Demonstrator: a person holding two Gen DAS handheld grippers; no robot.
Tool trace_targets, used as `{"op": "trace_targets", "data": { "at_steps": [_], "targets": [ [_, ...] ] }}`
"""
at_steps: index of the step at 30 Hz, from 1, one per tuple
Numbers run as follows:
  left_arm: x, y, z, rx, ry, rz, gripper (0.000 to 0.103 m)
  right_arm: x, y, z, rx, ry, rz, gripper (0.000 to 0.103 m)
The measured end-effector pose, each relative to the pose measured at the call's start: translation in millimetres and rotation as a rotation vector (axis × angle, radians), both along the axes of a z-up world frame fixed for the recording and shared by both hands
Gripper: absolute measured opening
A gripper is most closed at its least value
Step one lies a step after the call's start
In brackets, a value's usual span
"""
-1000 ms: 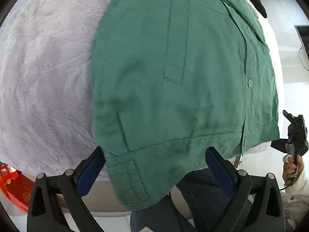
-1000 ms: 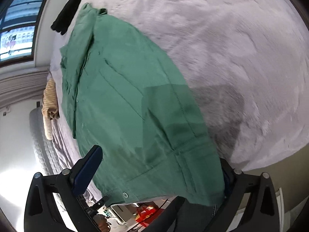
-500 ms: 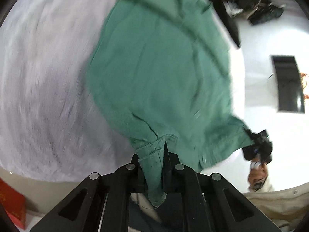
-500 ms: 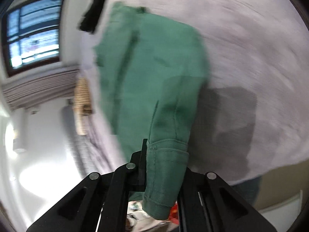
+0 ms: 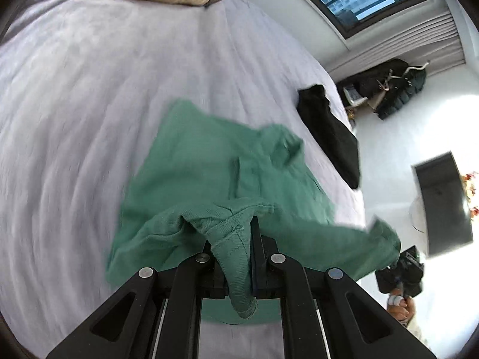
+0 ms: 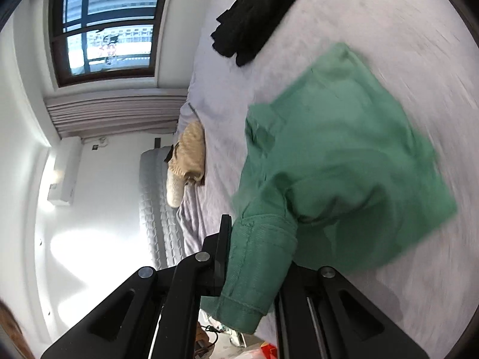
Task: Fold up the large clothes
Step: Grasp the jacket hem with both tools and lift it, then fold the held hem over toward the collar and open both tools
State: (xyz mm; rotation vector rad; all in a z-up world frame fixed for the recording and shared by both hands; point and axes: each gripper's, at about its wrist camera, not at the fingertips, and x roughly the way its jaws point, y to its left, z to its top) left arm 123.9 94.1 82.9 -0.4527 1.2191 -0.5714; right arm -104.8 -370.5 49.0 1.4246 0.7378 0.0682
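Green shirt [image 5: 209,161] lies partly on the pale bed [image 5: 74,104] and partly lifted off it — its near hem is pinched at both corners. The left hand-held gripper [image 5: 236,257] is clamped tight on one hem corner, the fabric bunched into a roll between its fingers; the right hand-held gripper [image 6: 254,257] is likewise closed on the other corner, a thick fold of hem hanging down past it. The cloth looks light and limp, sagging between the two grips, so it should follow wherever the corners go but will wrinkle easily. Hem corners, stiffened by stitching, seem the sound place to hold. Its long axis runs away from the grippers, collar end farthest, toward a black garment [image 5: 329,131] lying nearby on the bed.
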Motion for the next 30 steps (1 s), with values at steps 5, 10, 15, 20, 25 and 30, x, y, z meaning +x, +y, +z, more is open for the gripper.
{"op": "trace_targets", "data": {
  "at_steps": [5,10,15,20,25,30],
  "targets": [
    [62,-36,-29,0.074,-0.013,-0.007,0.011,54,-31,-37,-0.009,0.101,-0.024,0.007],
    [101,-65,-71,0.195,0.022,-0.064,0.011,90,-49,-71,-0.025,0.189,-0.059,0.007],
    [123,-82,-90,0.312,0.009,-0.085,0.044,100,-57,-92,-0.039,0.270,-0.091,0.013],
    [121,-76,-69,0.402,-0.126,-0.064,0.103,96,-65,-67,-0.194,0.244,-0.112,0.086],
    [128,-85,-93,0.534,-0.130,-0.123,0.103,106,-69,-57,-0.517,0.433,0.011,0.085],
    [140,-95,-141,0.572,-0.034,-0.131,0.091,121,-58,-89,-0.649,0.556,0.118,0.077]
  ]
}}
